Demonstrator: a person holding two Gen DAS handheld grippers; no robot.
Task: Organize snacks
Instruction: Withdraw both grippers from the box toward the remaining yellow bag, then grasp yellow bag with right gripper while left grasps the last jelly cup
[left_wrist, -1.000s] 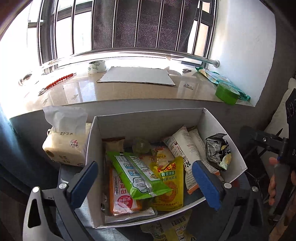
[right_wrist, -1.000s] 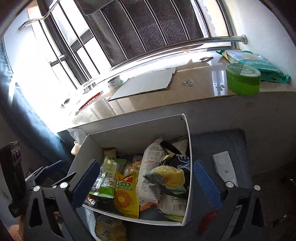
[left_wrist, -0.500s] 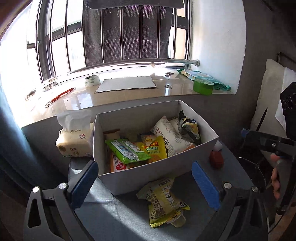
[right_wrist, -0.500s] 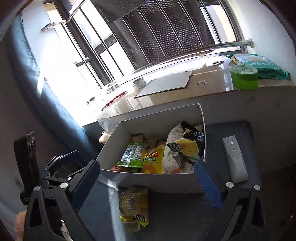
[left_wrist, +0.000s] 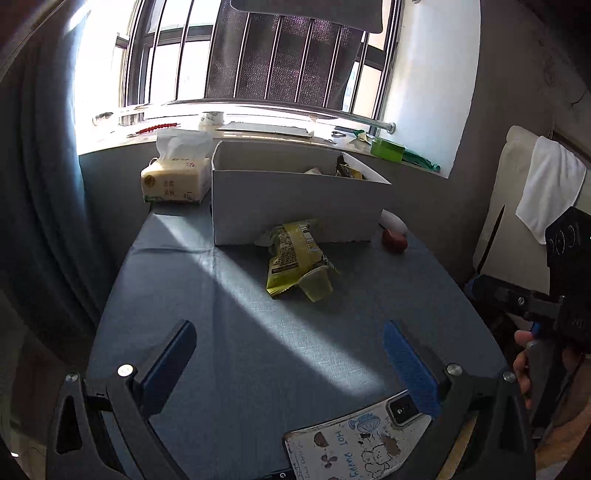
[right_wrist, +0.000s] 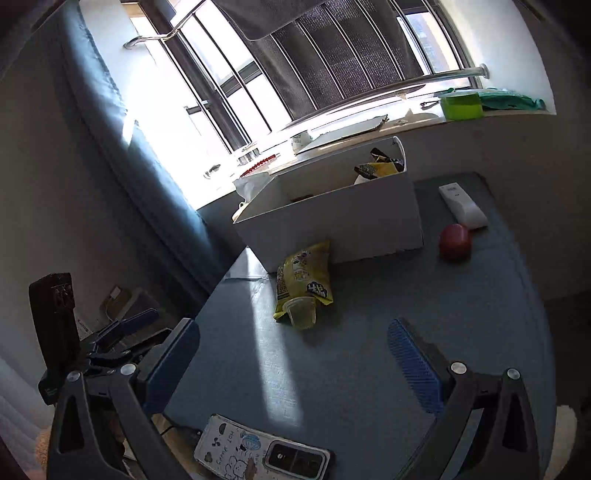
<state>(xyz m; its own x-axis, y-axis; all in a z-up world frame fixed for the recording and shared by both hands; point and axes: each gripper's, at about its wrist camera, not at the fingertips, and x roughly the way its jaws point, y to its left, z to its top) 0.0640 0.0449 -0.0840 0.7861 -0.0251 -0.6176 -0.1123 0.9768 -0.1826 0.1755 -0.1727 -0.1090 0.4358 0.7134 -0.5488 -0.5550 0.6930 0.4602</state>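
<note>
A white cardboard box (left_wrist: 295, 206) (right_wrist: 343, 218) holding snack packets stands at the far side of the grey table. A yellow snack bag (left_wrist: 291, 254) (right_wrist: 304, 278) lies on the table against the box's front wall, with a small clear jelly cup (left_wrist: 316, 284) (right_wrist: 301, 314) at its near end. A small red round snack (left_wrist: 394, 240) (right_wrist: 455, 242) lies to the right of the box. My left gripper (left_wrist: 288, 354) is open and empty, low over the table's near part. My right gripper (right_wrist: 291, 354) is open and empty too, also well short of the bag.
A tissue pack (left_wrist: 173, 177) stands left of the box. A white remote (right_wrist: 461, 205) lies right of it. A phone in a cartoon case (left_wrist: 354, 443) (right_wrist: 258, 452) lies at the table's near edge. The windowsill holds a green tub (right_wrist: 461, 105), cardboard and tape.
Both grippers have pulled back and down from over the box. The box's inside is now mostly hidden behind its front wall. The phone at the near edge has come into view.
</note>
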